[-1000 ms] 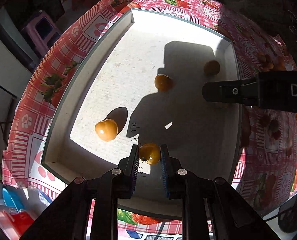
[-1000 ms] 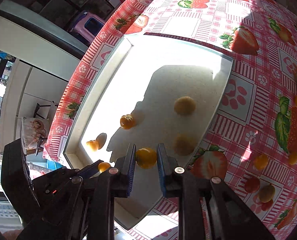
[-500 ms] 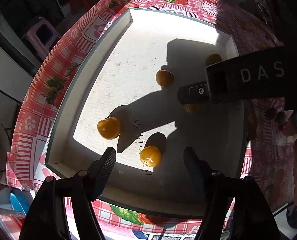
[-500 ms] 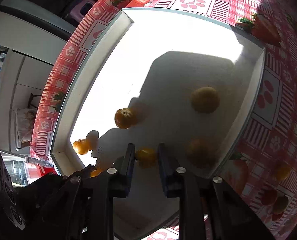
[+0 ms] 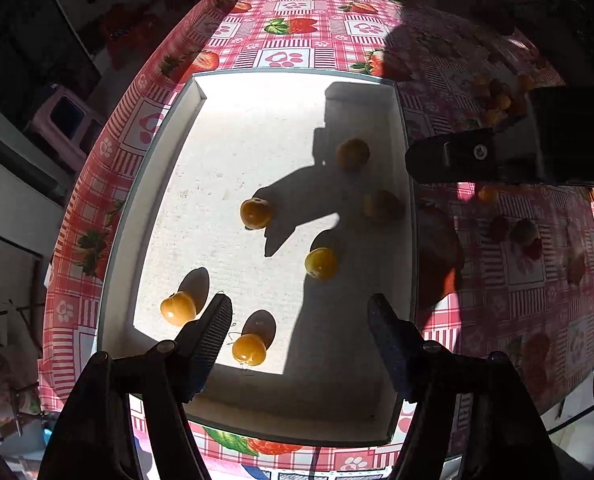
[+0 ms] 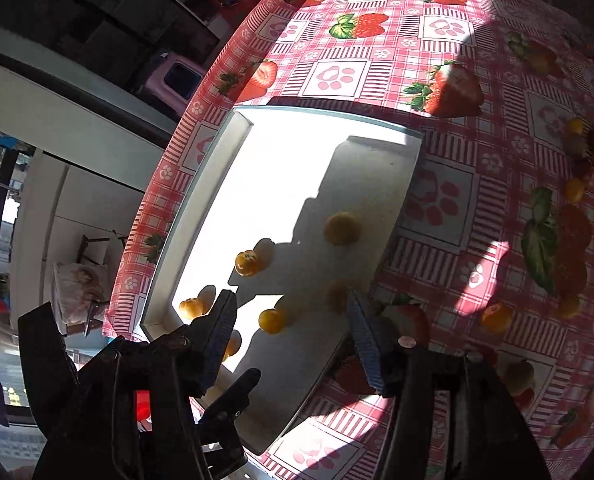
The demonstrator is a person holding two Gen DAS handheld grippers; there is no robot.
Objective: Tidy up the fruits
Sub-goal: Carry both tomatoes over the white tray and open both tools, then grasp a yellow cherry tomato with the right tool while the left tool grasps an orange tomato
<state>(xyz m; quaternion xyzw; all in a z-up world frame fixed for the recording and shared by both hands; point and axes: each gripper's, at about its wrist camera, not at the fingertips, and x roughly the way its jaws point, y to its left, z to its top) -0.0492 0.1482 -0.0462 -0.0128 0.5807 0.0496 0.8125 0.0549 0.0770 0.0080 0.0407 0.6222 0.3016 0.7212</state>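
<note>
A white tray (image 5: 153, 184) on the strawberry tablecloth holds several yellow-orange fruits. In the left wrist view my left gripper (image 5: 299, 312) stands open above the tray's near end, gripping nothing. One fruit (image 5: 250, 349) lies on the tray floor just inside its left finger, and another (image 5: 321, 263) lies farther in. My right gripper (image 6: 291, 308) hangs over the tray (image 6: 201, 208) with its jaws opening. A fruit (image 6: 272, 321) rests on the tray between its fingers, and neither pad touches it. The right gripper's black body (image 5: 477, 156) reaches in from the right.
Loose yellow and dark red fruits lie on the tablecloth right of the tray (image 6: 496, 317) (image 6: 575, 190) (image 5: 497, 104). The left gripper's black body (image 6: 137, 400) fills the lower left of the right wrist view. The table edge runs along the left, with a pink stool (image 5: 69, 120) below.
Both grippers were shut on a yellow fruit and have opened and let go. The fruits now lie in the tray. Both grippers have lifted and drawn back from it.
</note>
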